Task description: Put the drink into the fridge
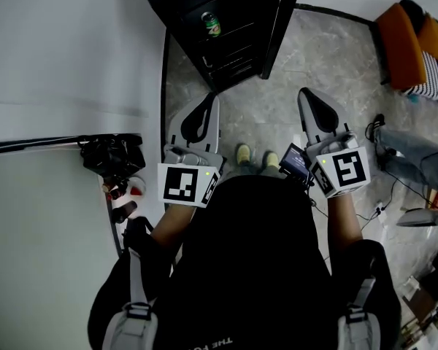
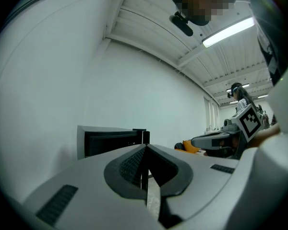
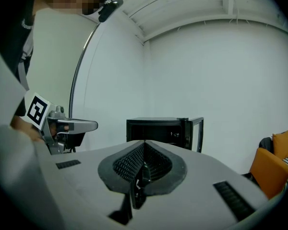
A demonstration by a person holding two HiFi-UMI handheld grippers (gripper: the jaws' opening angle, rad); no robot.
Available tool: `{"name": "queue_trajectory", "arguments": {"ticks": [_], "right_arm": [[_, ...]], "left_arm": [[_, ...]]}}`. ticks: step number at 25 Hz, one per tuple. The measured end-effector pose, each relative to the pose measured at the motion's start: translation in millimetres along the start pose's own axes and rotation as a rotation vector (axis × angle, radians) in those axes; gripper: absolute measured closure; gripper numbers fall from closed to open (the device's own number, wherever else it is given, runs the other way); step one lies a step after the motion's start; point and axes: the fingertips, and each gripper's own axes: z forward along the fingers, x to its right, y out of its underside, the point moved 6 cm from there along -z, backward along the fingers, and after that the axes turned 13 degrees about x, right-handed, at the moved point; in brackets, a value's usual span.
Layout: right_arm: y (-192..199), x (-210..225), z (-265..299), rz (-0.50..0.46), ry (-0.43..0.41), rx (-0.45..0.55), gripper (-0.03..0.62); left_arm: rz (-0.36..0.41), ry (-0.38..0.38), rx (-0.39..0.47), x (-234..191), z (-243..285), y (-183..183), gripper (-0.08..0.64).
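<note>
A black fridge (image 1: 226, 28) stands at the top of the head view with its door (image 1: 281, 28) swung open. A green drink can (image 1: 212, 24) rests on a shelf inside it. My left gripper (image 1: 208, 102) and right gripper (image 1: 308, 97) are held side by side above the floor, both pointing toward the fridge and short of it. Each one is shut with nothing between its pads. The left gripper view shows the shut left gripper (image 2: 145, 148) in front of the fridge (image 2: 110, 140). In the right gripper view the right gripper (image 3: 144, 143) is shut before the fridge (image 3: 158, 128).
A white wall (image 1: 58, 64) runs along the left, with a black stand (image 1: 113, 155) low against it. An orange sofa (image 1: 405, 39) sits at the upper right. Another person's leg (image 1: 416, 159) and cables (image 1: 376, 210) are on the floor at right.
</note>
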Motion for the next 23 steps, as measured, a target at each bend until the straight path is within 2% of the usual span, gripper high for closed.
{"name": "queue_trajectory", "arguments": {"ticks": [6,12,17,20,23], "right_arm": [[6,9,-18,0.036,0.011,-0.053,0.583],[-3,13,-10,-0.001,0.022,0.028,0.583],[1,12,-9,0.012,0.017,-0.002,0.583],[-1,14,-5,0.002,0.019,0.018,0.583],[3,14,-5,0.023,0.015,-0.025,0.583]], "left_arm": [[0.003,0.009,0.017,14,7,-5,0.548],[0.003,0.014,0.022,14,10,-4,0.548],[-0.008,0.020,0.018,12,14,-2,0.548],[-0.010,0.023,0.029,11,15,-4,0.548],[-0.013,0.029,0.037,9,18,-4,0.548]]}}
